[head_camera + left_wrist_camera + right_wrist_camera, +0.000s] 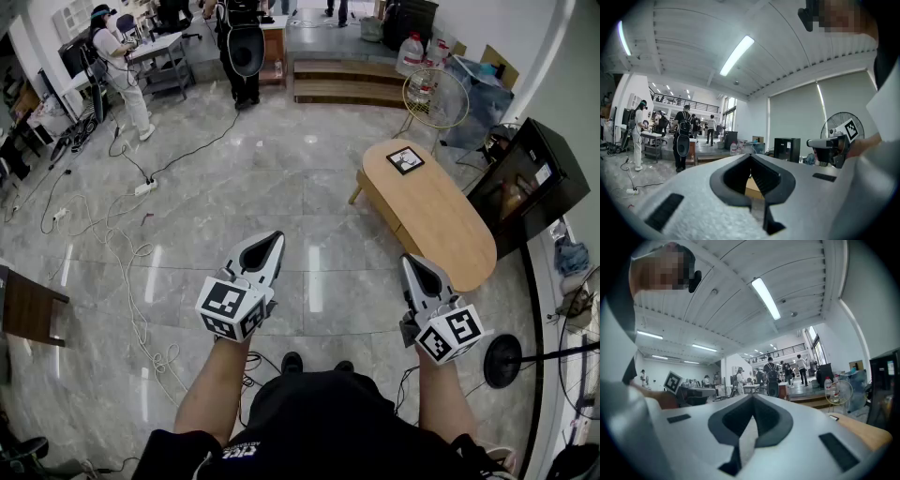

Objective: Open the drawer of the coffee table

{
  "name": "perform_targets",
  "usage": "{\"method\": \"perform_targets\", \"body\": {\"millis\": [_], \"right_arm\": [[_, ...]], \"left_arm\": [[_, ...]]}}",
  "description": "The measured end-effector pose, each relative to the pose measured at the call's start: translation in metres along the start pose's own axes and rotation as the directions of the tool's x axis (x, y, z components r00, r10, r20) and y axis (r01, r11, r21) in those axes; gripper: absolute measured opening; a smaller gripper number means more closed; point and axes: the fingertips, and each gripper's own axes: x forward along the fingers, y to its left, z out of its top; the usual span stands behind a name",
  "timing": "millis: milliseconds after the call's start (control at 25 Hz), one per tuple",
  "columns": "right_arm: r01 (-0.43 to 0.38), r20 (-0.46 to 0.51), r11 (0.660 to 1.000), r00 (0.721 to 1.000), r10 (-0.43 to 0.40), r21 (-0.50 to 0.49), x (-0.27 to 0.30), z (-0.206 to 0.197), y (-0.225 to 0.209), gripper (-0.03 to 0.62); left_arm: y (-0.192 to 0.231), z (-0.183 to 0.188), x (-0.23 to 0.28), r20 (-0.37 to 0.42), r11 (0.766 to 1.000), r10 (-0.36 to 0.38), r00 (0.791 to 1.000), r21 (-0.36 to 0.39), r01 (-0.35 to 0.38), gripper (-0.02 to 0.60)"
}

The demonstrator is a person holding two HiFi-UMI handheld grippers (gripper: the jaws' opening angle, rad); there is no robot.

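The coffee table (431,211) is a long oval of light wood standing to the right and ahead of me in the head view; a sliver of its top (862,430) shows at the right of the right gripper view. No drawer front is visible from here. My left gripper (272,242) is held out level over the marble floor, jaws shut and empty. My right gripper (412,264) is also level, shut and empty, a short way short of the table's near end. Both are well clear of the table. In the left gripper view the jaws (751,157) meet, and the other gripper (832,143) shows at right.
A black cabinet (530,183) stands right of the table, a floor fan (436,98) beyond it, another fan base (503,359) near my right. Cables (122,244) trail over the floor at left. People (239,47) work at desks in the back. A small framed marker card (405,159) lies on the table.
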Motion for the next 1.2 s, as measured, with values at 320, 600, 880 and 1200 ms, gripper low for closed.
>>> {"method": "perform_targets", "body": {"millis": [320,600,880,1200], "right_arm": [[0.031,-0.009,0.999,0.999,-0.032,-0.045,0.006,0.001,0.005,0.002],[0.011,0.002,0.998,1.0,-0.011,-0.066,0.027,0.011,0.046,0.002],[0.02,0.022,1.0,1.0,-0.019,-0.017,0.044,-0.001,0.064,0.003],[0.016,0.021,0.999,1.0,-0.017,0.036,0.079,-0.015,0.031,0.005]], "left_arm": [[0.005,-0.008,0.0,-0.019,0.999,-0.035,0.999,0.014,0.035,0.002],[0.036,0.004,-0.026,0.019,0.998,-0.045,0.999,-0.037,0.045,0.002],[0.053,-0.014,-0.029,0.007,0.994,-0.099,0.995,-0.053,0.099,0.002],[0.071,-0.01,0.006,-0.008,0.994,-0.089,0.996,0.056,0.09,0.002]]}}
